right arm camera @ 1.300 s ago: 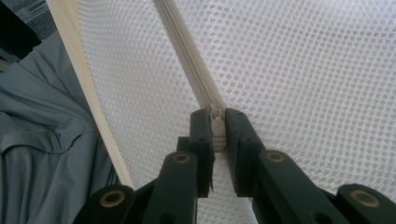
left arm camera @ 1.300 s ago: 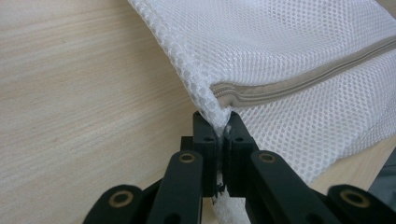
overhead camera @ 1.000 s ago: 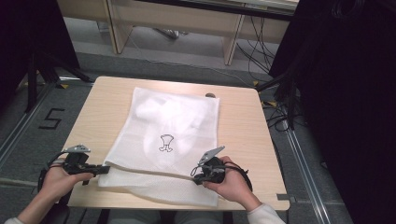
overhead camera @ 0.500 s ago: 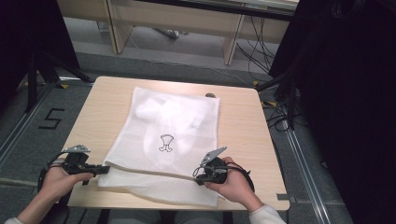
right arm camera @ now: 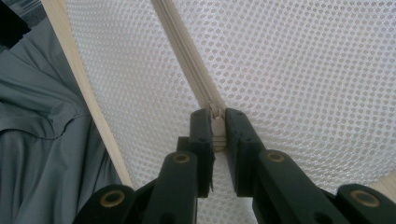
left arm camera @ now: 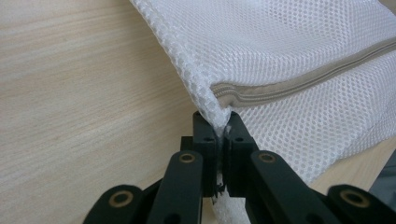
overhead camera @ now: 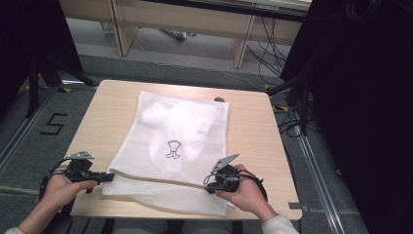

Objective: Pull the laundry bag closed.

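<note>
White mesh laundry bag (overhead camera: 178,146): lying flat mid-surface (overhead camera: 253,131), reaching its near edge. Left claw (left arm camera: 218,126): pinching the bag's near-left corner. Right claw (right arm camera: 218,123): clamping the zipper (right arm camera: 187,56) near the near-right corner.

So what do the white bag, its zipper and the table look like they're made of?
Laundry bag: white synthetic-looking mesh, with fine regular holes. Zipper: beige woven tape with a coil, probably plastic. Table: pale wood grain, matte, possibly laminate.
</note>
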`<move>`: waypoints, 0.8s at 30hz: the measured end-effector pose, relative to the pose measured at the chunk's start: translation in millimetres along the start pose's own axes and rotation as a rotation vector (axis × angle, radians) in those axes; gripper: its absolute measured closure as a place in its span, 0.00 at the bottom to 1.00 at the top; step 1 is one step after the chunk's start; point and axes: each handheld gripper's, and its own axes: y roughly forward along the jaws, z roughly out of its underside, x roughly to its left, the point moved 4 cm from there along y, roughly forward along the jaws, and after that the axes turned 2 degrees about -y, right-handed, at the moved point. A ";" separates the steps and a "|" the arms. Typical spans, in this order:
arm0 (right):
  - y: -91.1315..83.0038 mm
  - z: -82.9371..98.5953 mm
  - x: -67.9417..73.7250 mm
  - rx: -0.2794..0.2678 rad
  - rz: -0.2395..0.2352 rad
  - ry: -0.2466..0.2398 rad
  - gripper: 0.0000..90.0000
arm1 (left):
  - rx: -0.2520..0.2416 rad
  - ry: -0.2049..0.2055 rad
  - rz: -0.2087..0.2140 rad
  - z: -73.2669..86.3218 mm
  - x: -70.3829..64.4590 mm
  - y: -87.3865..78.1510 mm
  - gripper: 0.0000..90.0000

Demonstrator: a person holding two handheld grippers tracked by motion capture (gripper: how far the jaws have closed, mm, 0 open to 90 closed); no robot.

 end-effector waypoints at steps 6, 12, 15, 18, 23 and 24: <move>-1.2 1.6 -0.9 0.002 0.003 -0.002 0.92 | 0.001 0.003 -0.001 0.0 0.3 -0.2 0.95; -3.4 5.3 -2.8 0.004 0.010 0.007 0.92 | 0.002 0.001 0.002 0.0 0.0 -0.3 0.95; -4.6 7.4 -3.7 0.007 0.007 0.011 0.92 | -0.002 0.000 -0.003 0.0 0.1 0.1 0.95; -5.8 10.4 -5.3 0.008 0.011 0.018 0.92 | -0.002 0.000 -0.004 0.0 0.2 0.1 0.95; -7.6 15.9 -8.0 0.010 0.010 0.024 0.92 | -0.002 0.000 -0.003 0.1 0.1 -0.3 0.95; -8.6 17.0 -8.4 0.014 0.010 0.027 0.92 | 0.003 0.001 0.001 0.2 0.1 -0.5 0.95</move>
